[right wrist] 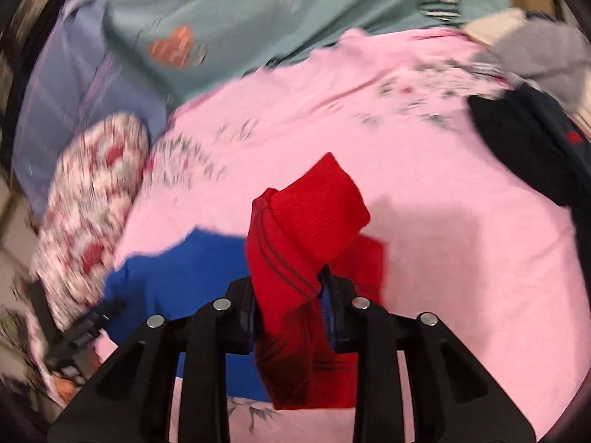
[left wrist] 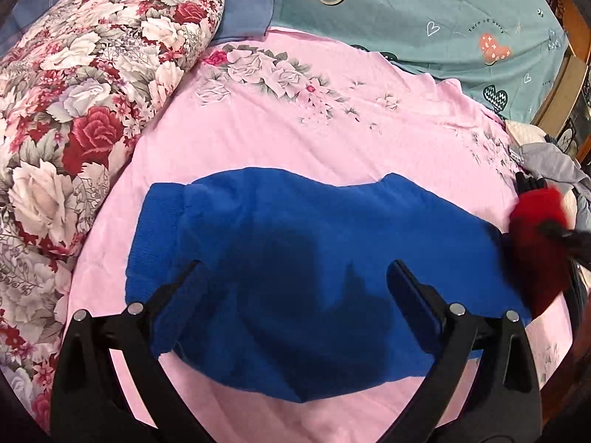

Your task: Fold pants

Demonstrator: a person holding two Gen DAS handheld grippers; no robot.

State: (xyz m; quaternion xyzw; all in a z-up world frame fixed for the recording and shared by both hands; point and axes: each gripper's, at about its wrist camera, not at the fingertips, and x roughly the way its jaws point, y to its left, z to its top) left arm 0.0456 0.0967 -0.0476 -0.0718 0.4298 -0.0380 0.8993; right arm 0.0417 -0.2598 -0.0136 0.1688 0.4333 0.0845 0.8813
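Note:
Folded blue pants (left wrist: 295, 243) lie flat on the pink sheet (left wrist: 295, 129). My left gripper (left wrist: 291, 277) is open just above them, its fingers spread wide over the fabric and holding nothing. My right gripper (right wrist: 290, 295) is shut on red pants (right wrist: 306, 229), which bunch up between the jaws and hang over the sheet. In the left wrist view the red pants (left wrist: 535, 221) show blurred at the right edge beside the blue ones. The blue pants also show in the right wrist view (right wrist: 177, 269), left of the red pants.
A floral quilt (left wrist: 74, 110) is rolled at the left. A teal sheet with hearts (left wrist: 424, 11) and a blue pillow (left wrist: 243, 3) lie at the back. Grey and dark clothes (right wrist: 535, 110) are piled at the right. The left gripper (right wrist: 85, 328) shows at lower left.

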